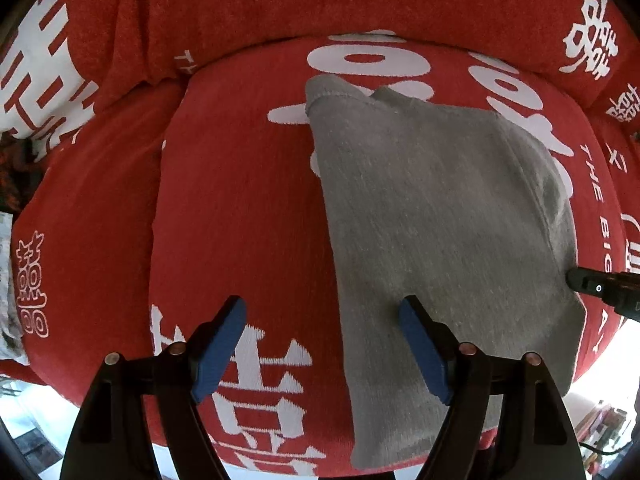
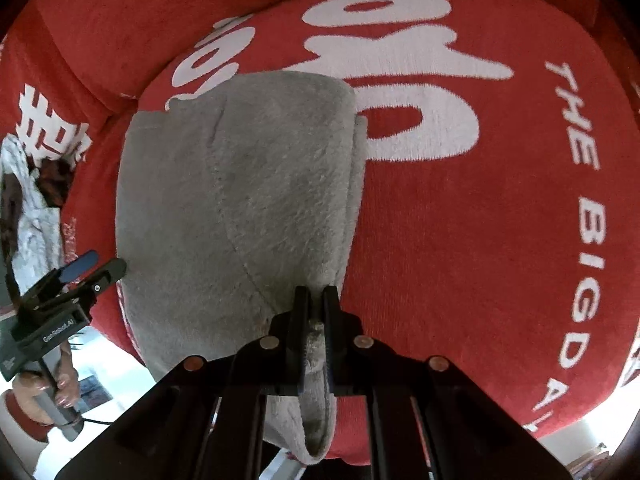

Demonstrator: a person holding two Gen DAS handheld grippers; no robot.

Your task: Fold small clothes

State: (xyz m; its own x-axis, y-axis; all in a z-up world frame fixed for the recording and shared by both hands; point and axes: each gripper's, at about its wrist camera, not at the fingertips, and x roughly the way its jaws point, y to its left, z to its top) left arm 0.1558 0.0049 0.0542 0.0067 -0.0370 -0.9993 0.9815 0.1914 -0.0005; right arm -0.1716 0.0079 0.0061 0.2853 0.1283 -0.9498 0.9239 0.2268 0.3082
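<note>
Blue pads (image 1: 222,344) on the left gripper (image 1: 322,346) sit closest to the lens, jaws spread wide with nothing between them, pointing down at the red cushion (image 1: 240,200), and one pad hangs over the near left edge of the grey garment (image 1: 432,220) while the other hangs over bare red fabric beside it. Over to the right gripper (image 2: 316,300): jaws nearly together, pinching a fold of the grey garment's near edge, and the cloth runs down between the fingers toward the camera. Grey garment lies spread on the red cushion, across the big white characters (image 2: 400,80) woven into the cover, its far end with a hemmed corner turned up and a curved seam crossing its middle. White lettering (image 2: 588,220) curves along the cushion's rim, on the side of the garment away from the left gripper. From the right wrist view the left gripper shows at the garment's edge, a hand (image 2: 60,392) wrapped round its handle below. Beyond the cushion on that same side sits a pale crumpled cloth (image 2: 28,208), possibly another piece of clothing, though it's too warped at the rim of the lens to say
</note>
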